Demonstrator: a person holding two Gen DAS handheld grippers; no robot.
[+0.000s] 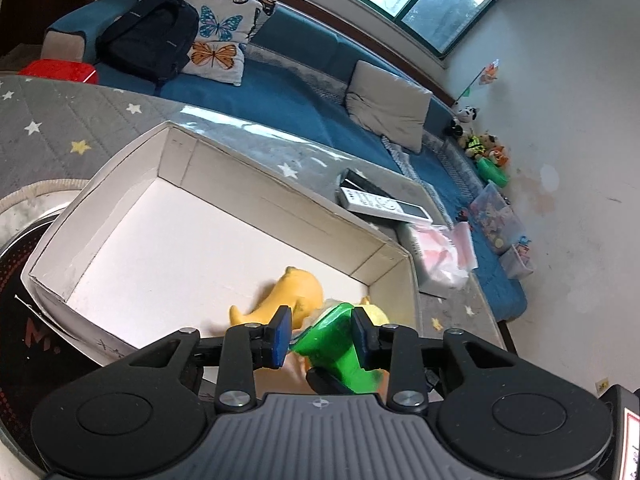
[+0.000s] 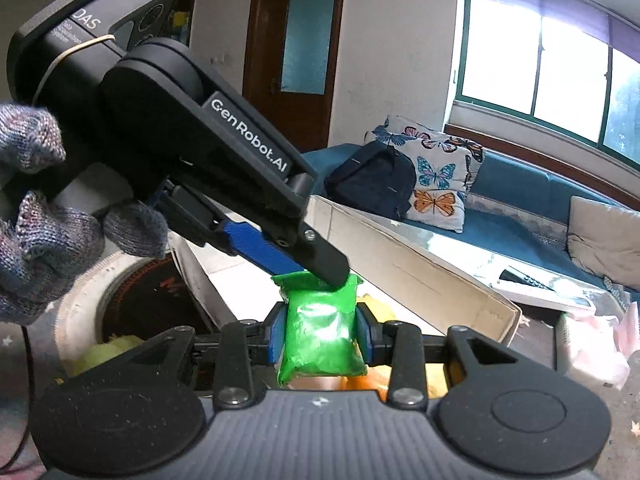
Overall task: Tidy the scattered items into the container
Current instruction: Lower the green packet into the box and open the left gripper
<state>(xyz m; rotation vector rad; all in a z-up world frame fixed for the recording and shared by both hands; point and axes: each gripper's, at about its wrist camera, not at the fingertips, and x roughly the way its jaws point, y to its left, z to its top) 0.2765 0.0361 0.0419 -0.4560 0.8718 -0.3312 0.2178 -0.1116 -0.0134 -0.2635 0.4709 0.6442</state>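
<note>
Holding the crinkly green plastic pouch (image 2: 320,332) clamped in our right claw (image 2: 320,334) above the white cardboard box (image 1: 280,196) | left claw (image 1: 320,336) apart, pads not pressing the pouch's top end | yellow rubber toy (image 1: 288,296) already boxed | next: lower over the box floor, release.

A shiny green plastic packet (image 2: 320,332) hung over the near corner of a white cardboard box (image 1: 248,188); a yellow rubber toy (image 1: 288,296) lay inside it.
</note>
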